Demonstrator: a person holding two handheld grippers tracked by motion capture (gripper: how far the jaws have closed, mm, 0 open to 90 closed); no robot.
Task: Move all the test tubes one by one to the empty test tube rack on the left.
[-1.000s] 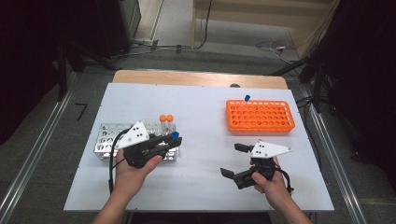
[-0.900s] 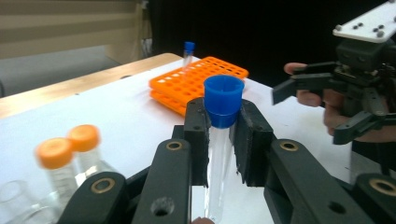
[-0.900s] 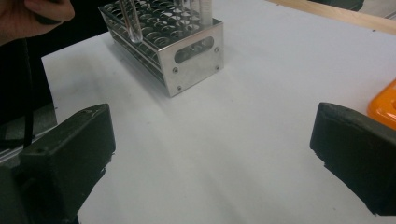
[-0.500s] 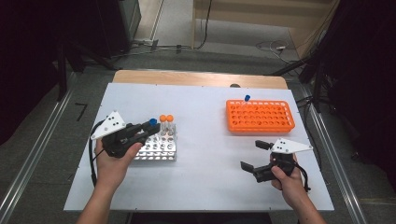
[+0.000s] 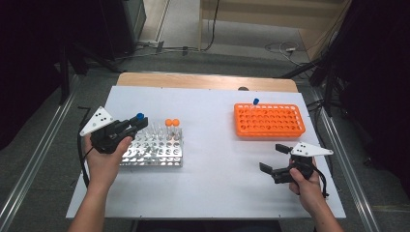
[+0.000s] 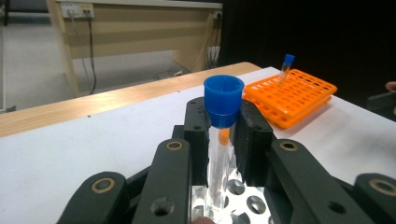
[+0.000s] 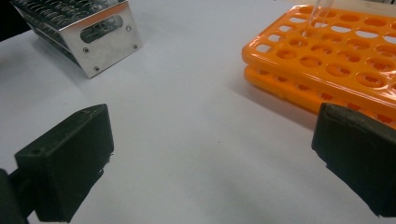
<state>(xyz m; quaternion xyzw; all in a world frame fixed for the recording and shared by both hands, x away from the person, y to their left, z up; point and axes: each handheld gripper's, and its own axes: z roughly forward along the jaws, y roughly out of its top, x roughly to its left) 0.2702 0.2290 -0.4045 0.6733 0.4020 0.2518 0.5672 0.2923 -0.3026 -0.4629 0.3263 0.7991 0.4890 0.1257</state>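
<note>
- The left gripper (image 5: 138, 123) sits near the table's left edge, its jaws clamped on a blue-capped tube (image 6: 223, 105); in the left gripper view the clear tube stands upright between the two black jaws, cap above their tips.
- That tube hangs over the far-left corner of the metal rack (image 5: 152, 151), which lies at about 9 o'clock on the white table (image 5: 212, 125); the left gripper view shows the rack's holes just below the tube's lower end.
- Two orange-capped tubes (image 5: 172, 123) stand in the rack's far row, toward 3 o'clock of the held tube and apart from it.
- The orange rack (image 5: 269, 121) lies at about 2 o'clock on the table, well apart from the metal rack, with a wide bare strip of table between them.
- One more blue-capped tube (image 5: 255, 103) stands in the orange rack's far edge row, leaning slightly.
- The right gripper (image 5: 274, 157) rests low near the table's 4 o'clock area, jaws spread wide with nothing between them; the right gripper view shows bare table between its pads (image 7: 70, 158).
- The orange rack's near edge lies close beyond the right gripper, toward 12 o'clock.
- The table's near edge and centre lie bare, leaving room there.
</note>
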